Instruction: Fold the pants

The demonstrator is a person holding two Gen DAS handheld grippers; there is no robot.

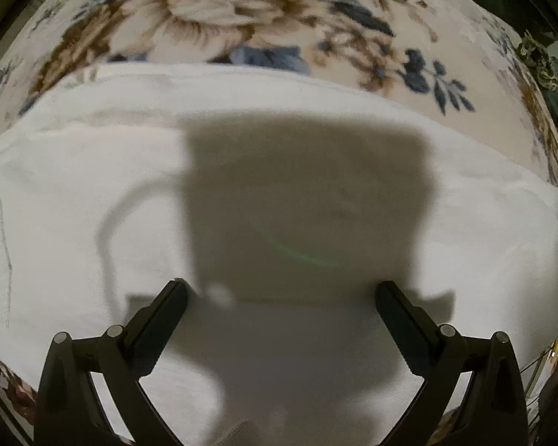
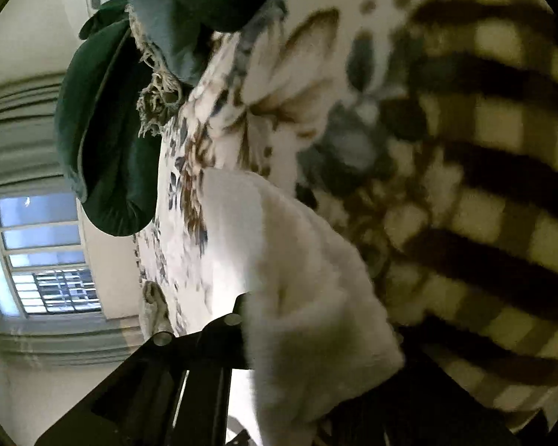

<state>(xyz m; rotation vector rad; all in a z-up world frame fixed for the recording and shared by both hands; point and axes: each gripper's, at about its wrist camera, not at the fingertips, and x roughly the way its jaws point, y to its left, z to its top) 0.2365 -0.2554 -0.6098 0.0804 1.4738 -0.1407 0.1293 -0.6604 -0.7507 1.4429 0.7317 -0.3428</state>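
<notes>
White pants [image 1: 93,186] lie flat across a floral blanket [image 1: 223,11] in the left wrist view. My left gripper [image 1: 281,293] is open just above the cloth, its two black fingers [image 1: 160,327] spread wide, its shadow falling on the pants. In the right wrist view the camera is tilted sideways. My right gripper [image 2: 249,334] is shut on a bunched fold of the white pants [image 2: 308,297], lifted off the floral blanket [image 2: 279,85]. Only one black finger [image 2: 219,338] shows; the other is hidden behind the cloth.
A dark green cushion [image 2: 108,137] and a fringed blue-grey cloth [image 2: 160,29] lie at the blanket's edge. A checked yellow and dark fabric [image 2: 502,148] fills the right side. A window [image 2: 37,256] and wall show behind.
</notes>
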